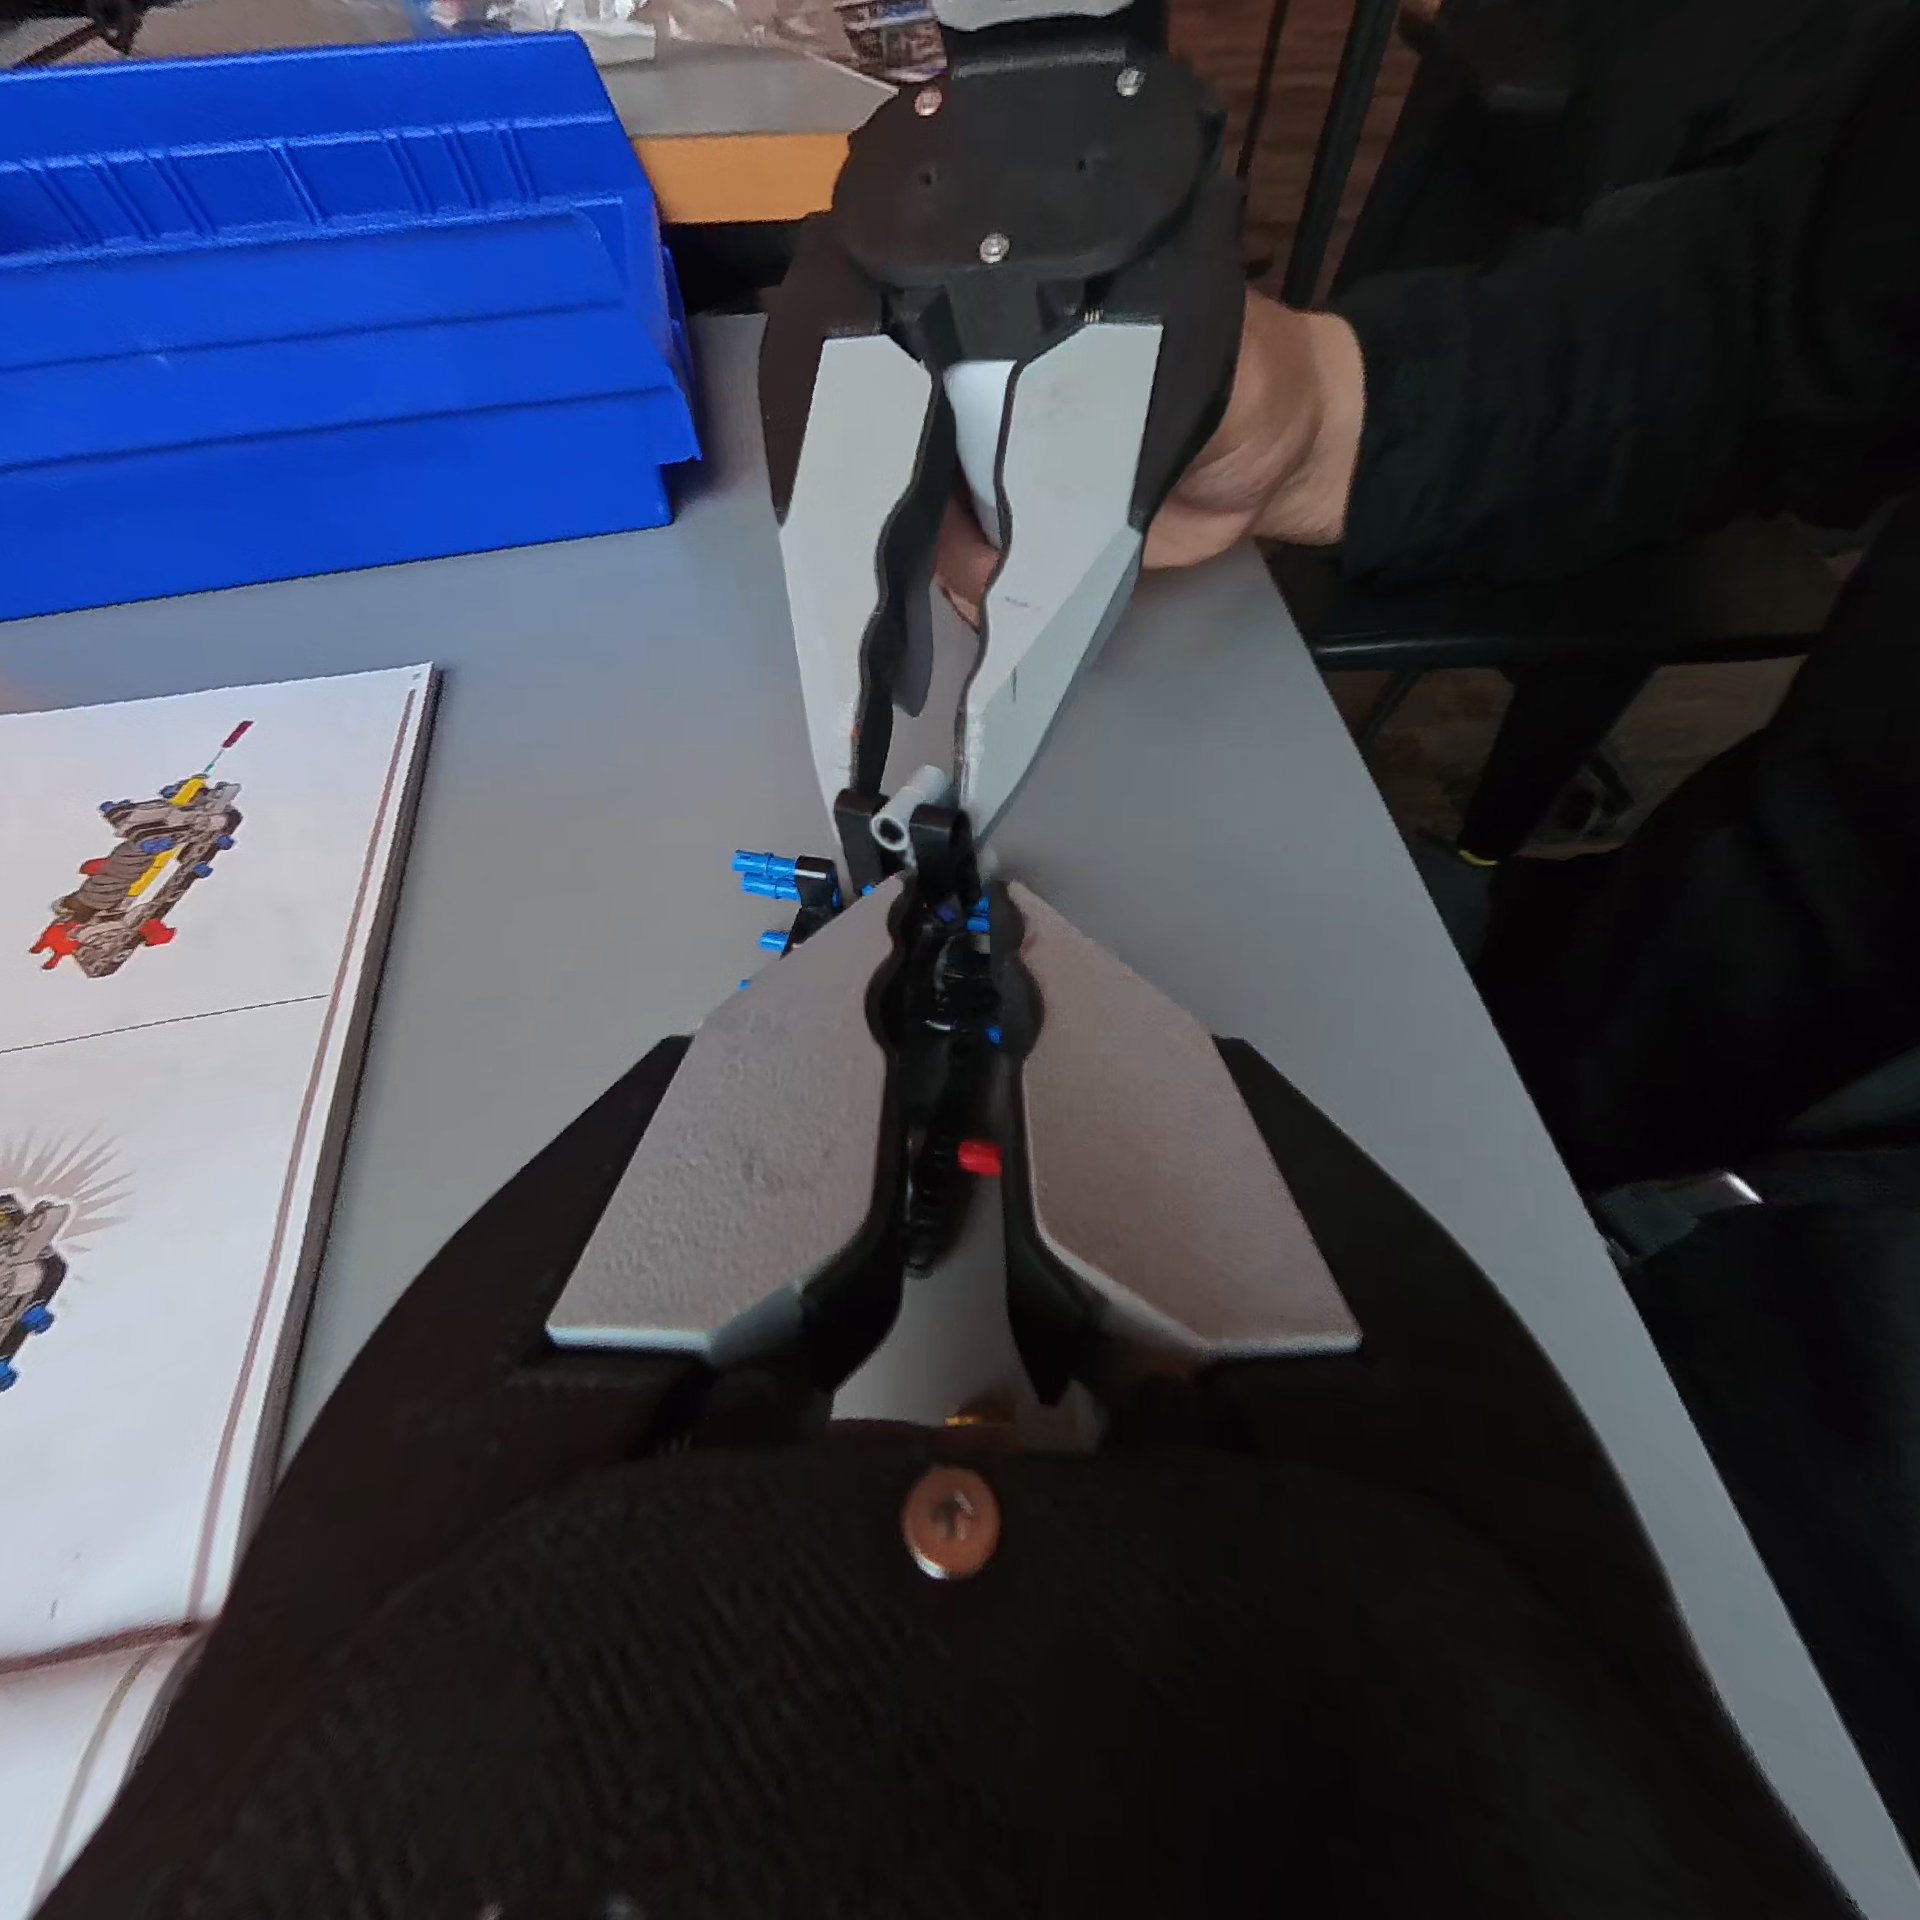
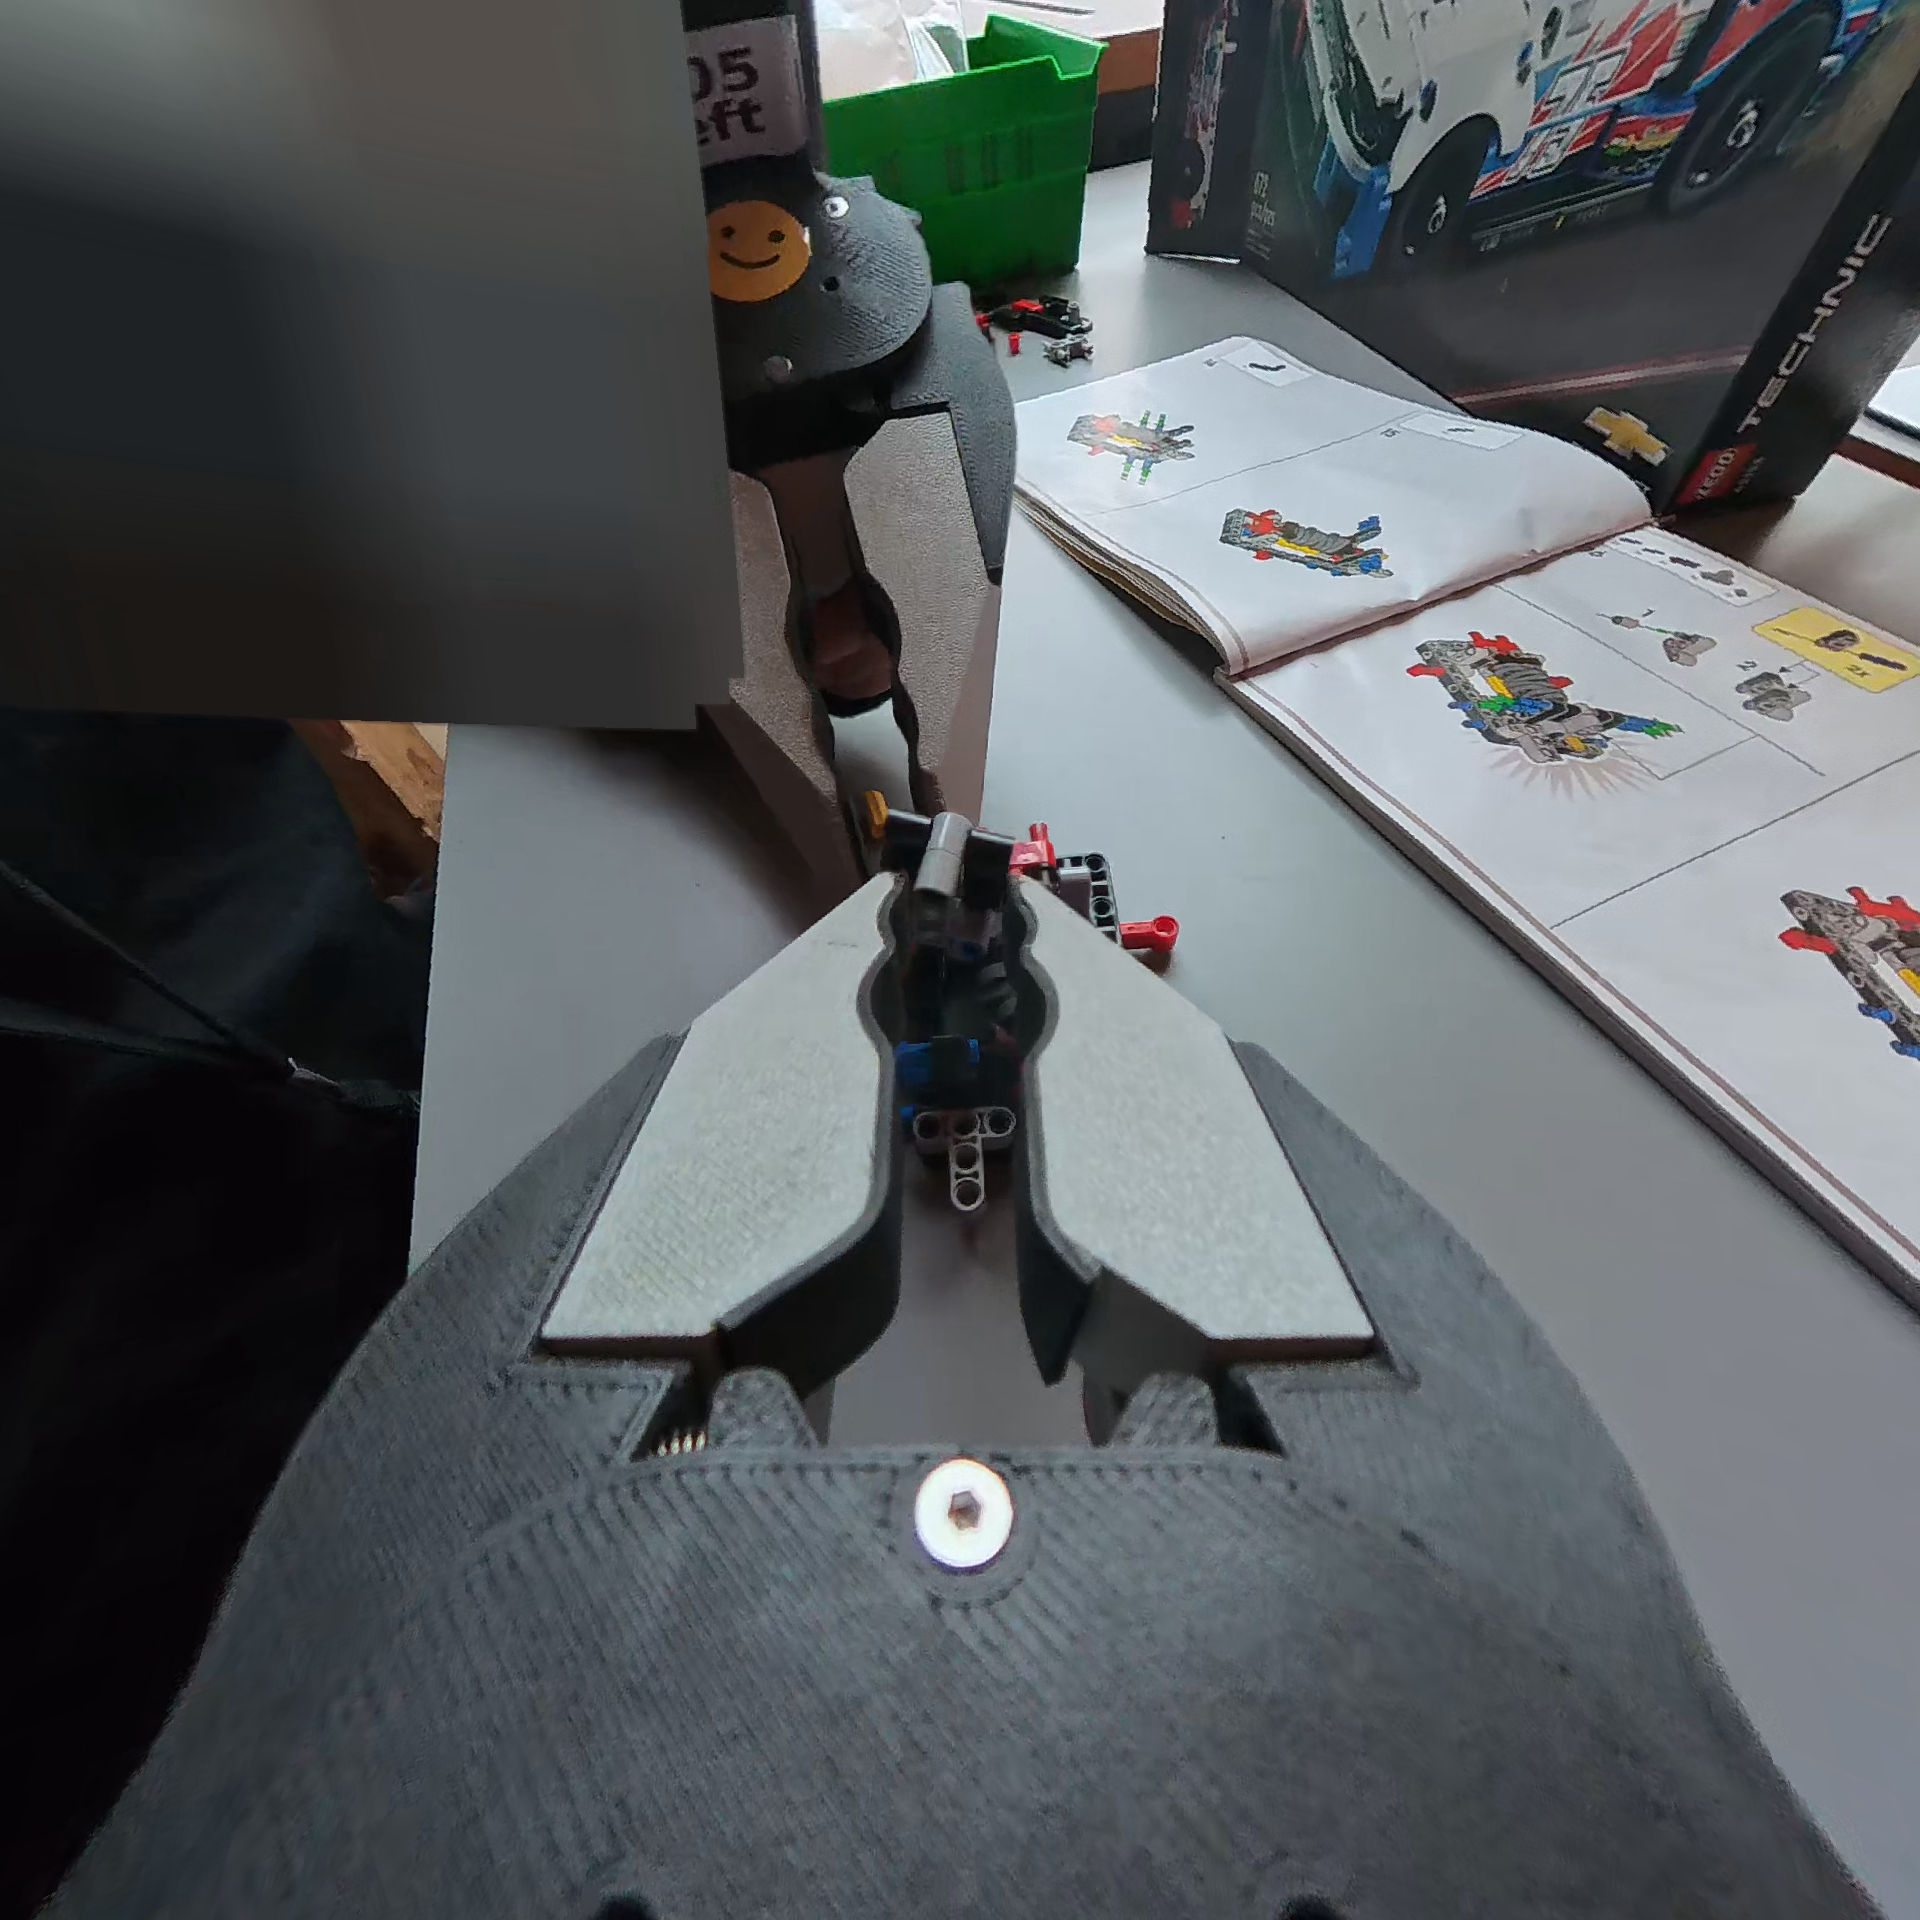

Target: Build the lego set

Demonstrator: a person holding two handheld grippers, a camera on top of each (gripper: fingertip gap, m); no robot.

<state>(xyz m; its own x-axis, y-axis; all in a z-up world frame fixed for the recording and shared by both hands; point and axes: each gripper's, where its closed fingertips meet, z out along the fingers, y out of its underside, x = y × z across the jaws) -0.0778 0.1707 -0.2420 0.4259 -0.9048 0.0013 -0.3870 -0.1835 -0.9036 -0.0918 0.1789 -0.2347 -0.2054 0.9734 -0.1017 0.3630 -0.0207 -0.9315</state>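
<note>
both tongs, left tongs and right tongs, clamp one lego assembly; green bin (contents unseen), blue bin, printed set box on surface.

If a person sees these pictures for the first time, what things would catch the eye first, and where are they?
First, the two grippers meeting tip to tip at the table's edge: the left gripper and the right gripper both clamp one small lego assembly of black, grey and blue parts. Next, the open instruction booklet lying to the right, the set's box standing behind it, and the blue bin in the left wrist view.
</note>
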